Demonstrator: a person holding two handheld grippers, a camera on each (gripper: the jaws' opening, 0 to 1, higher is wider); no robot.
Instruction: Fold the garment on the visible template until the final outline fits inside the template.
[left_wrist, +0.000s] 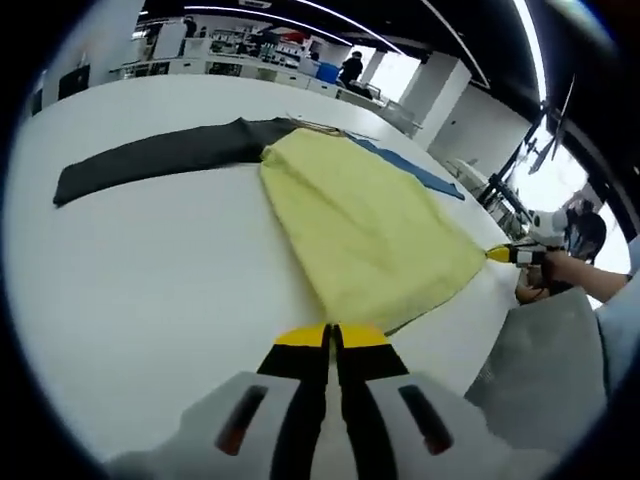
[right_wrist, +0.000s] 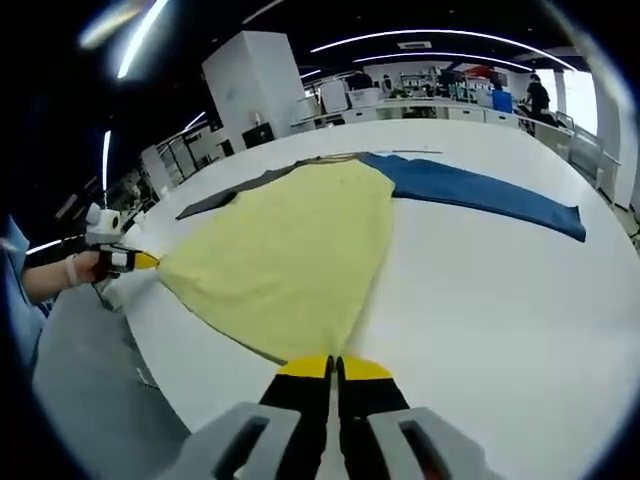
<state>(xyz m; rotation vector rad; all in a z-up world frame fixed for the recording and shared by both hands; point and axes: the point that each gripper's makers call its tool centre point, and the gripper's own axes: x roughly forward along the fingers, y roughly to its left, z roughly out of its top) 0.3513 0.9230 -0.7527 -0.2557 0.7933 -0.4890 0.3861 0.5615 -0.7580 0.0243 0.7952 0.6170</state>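
The garment (left_wrist: 360, 215) lies spread on the white table (left_wrist: 150, 280), its yellow part turned up and pulled taut towards me. A dark sleeve (left_wrist: 150, 160) runs off to one side and a blue sleeve (left_wrist: 425, 172) to the other. My left gripper (left_wrist: 331, 336) is shut on the near yellow hem. It also shows at the left of the right gripper view as the left gripper (right_wrist: 140, 260), clamped on a corner. My right gripper (right_wrist: 335, 368) is shut on the other hem corner of the garment (right_wrist: 290, 250). From the left gripper view, the right gripper (left_wrist: 503, 255) appears at the right.
The table's near edge (right_wrist: 170, 360) runs just below the held hem. Grey cloth of the person (left_wrist: 545, 360) sits beyond it. A hand (right_wrist: 75, 268) holds the left gripper. Desks, shelves and people stand far behind the table.
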